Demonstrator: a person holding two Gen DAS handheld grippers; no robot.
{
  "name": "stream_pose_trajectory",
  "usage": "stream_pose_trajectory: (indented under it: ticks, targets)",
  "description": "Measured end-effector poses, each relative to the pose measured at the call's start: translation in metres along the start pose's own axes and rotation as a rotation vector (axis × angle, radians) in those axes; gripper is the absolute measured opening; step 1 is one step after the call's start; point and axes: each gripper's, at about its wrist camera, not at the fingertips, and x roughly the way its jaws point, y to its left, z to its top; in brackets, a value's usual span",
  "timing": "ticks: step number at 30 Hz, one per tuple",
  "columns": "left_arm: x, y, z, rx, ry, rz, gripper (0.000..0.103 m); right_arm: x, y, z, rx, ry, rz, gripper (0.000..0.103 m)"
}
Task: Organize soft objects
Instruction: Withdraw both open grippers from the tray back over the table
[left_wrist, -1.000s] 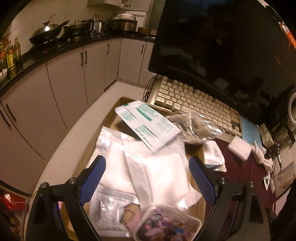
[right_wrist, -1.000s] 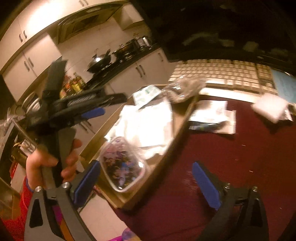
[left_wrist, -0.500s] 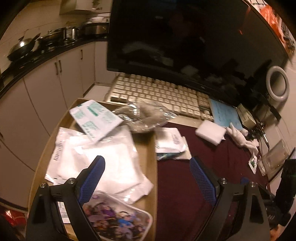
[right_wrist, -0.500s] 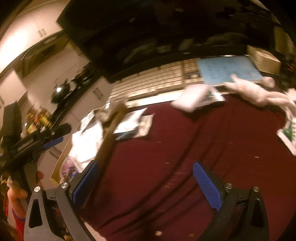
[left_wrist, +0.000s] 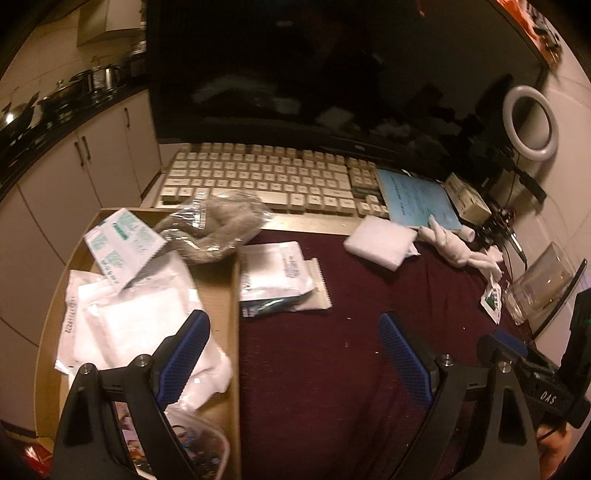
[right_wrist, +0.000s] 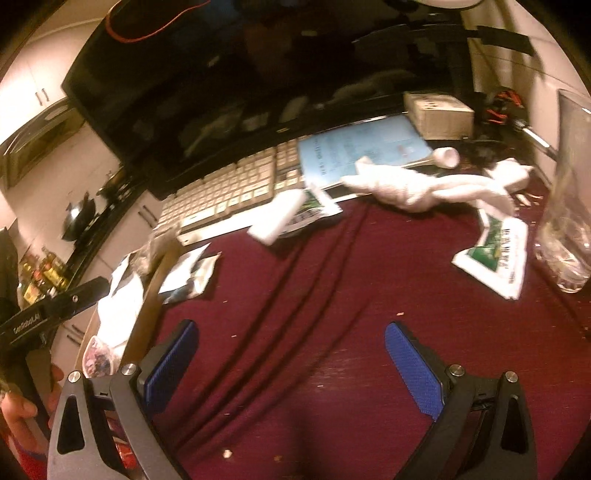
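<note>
- Left tool is wide open with nothing between its blue pads, hovering over the edge where the cardboard box meets the maroon cloth on the desk.
- Right tool is spread just as wide and empty too, over a bare wrinkled stretch of the same cloth.
- The box sits at the left end of the desk and already has stuff in it: a pile of white plastic pouches, a green-printed white packet lying tilted on top of them, and a clear bag with something grey and fuzzy in it hanging over the far corner.
- Near corner of the box has a clear lidded tub with colourful bits inside, partly hidden behind the left tool.
- Just outside the box on the cloth: a little stack of flat sachets, touching the box wall or very close, hard to tell.
- Further right, a white sponge-looking block near the keyboard.
- A white plush toy is lying flat, partly on a blue booklet.
- Green-and-white packet sits beside a clear glass container at the right side.
- Big dark monitor behind all of it.
</note>
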Motion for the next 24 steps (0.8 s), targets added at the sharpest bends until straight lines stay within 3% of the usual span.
stream_pose_trajectory:
  ticks: [14, 18, 24]
  targets:
    - [0.026, -0.048, 0.000, 0.100, 0.045, -0.026, 0.092, -0.015, -0.041, 0.012, 0.052, -0.044, -0.161, 0.102]
    - [0.034, -0.055, 0.001, 0.114, 0.054, -0.025, 0.092, -0.017, -0.052, 0.017, 0.045, -0.069, -0.259, 0.102]
    - [0.050, -0.062, 0.005, 0.118, 0.068, -0.025, 0.092, -0.014, -0.068, 0.029, 0.054, -0.073, -0.338, 0.102]
